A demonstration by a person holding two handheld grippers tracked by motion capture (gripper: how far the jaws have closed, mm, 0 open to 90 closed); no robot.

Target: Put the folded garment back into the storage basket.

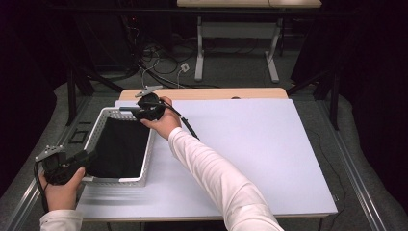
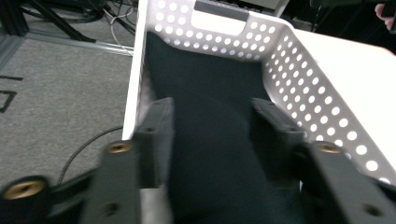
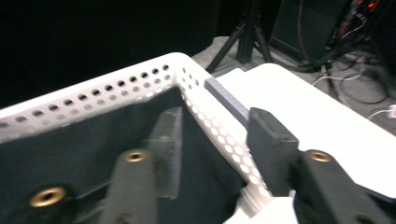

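Note:
A white perforated basket (image 1: 149,159) stands on the left part of the white table (image 1: 250,154), and a black cloth (image 1: 118,147) lines its inside. My left gripper (image 1: 91,155) is at the basket's near left corner. In the left gripper view it (image 2: 217,130) stands open above the cloth (image 2: 210,84), with the basket wall (image 2: 303,93) to its right. My right gripper (image 1: 137,114) is at the far right corner. It (image 3: 215,140) is open astride the basket wall (image 3: 93,98), one jaw over the cloth (image 3: 70,154) and one outside, near a grey handle (image 3: 224,100).
The table's white surface stretches wide to the right of the basket. A wooden strip (image 1: 207,93) runs along its far edge. Beyond it lie floor cables (image 1: 159,67) and the white legs of another table (image 1: 199,53). Grey carpet (image 2: 60,102) lies left of the basket.

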